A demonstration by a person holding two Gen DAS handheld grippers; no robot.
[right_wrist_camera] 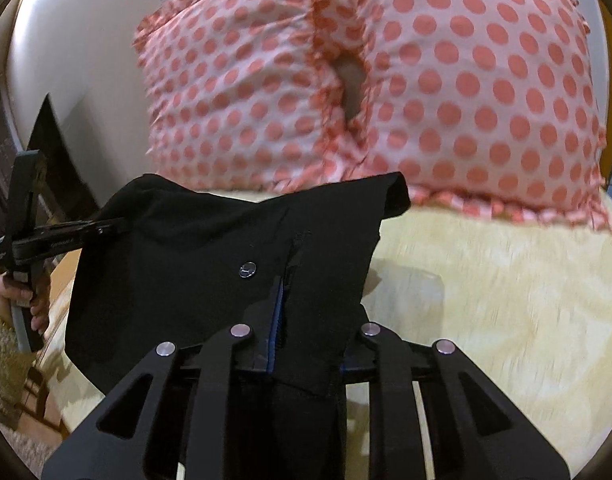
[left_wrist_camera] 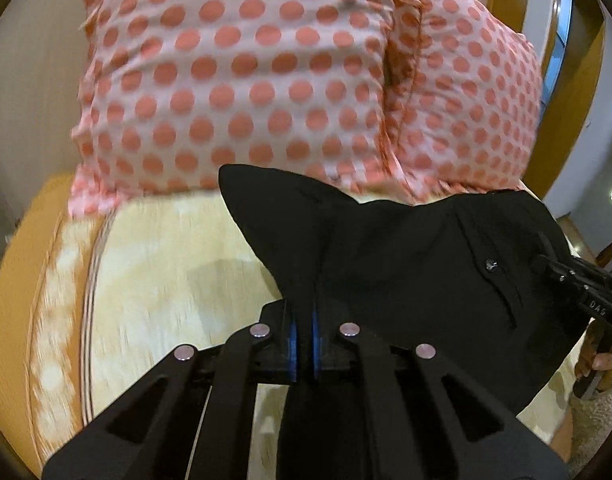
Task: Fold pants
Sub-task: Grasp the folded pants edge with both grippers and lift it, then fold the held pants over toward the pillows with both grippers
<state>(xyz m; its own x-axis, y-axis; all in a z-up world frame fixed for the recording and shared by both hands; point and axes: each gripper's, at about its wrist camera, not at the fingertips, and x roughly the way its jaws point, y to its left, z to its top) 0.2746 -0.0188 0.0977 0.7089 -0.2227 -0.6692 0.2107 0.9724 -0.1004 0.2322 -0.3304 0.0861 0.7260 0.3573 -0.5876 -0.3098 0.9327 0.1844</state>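
Observation:
The black pants hang stretched between my two grippers above a pale wooden table. My left gripper is shut on one end of the waistband, its blue pads pinching the cloth. My right gripper shows at the right of the left wrist view, gripping the other end. In the right wrist view my right gripper is shut on the pants beside the zip and a button. My left gripper holds the far corner at left.
The person in a pink polka-dot top stands close behind the pants, also in the right wrist view. The table's orange-brown rim curves at left. A hand holds the left gripper's handle.

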